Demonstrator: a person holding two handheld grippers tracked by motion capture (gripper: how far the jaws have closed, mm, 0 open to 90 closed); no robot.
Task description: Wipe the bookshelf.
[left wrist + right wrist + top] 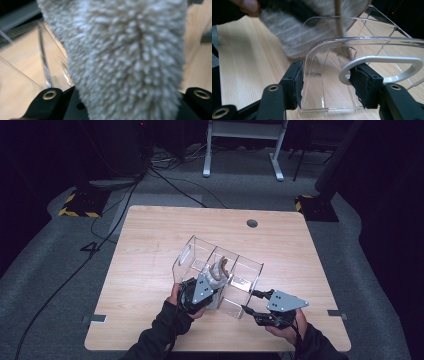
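A clear plastic organizer with several compartments lies on the wooden table. My left gripper is shut on a fluffy grey-white slipper-like thing with a tan edge, held over the organizer's middle compartment. In the left gripper view its fleece bulges between the jaws of the left gripper. My right gripper is at the organizer's near right end. Its jaws stand open either side of the clear end wall, beside the white handle. The pads do not visibly press on it.
A round cable hole sits near the table's far edge. Cables and stand bases lie on the grey floor beyond. The person's other hand and the fleece show at the top of the right gripper view.
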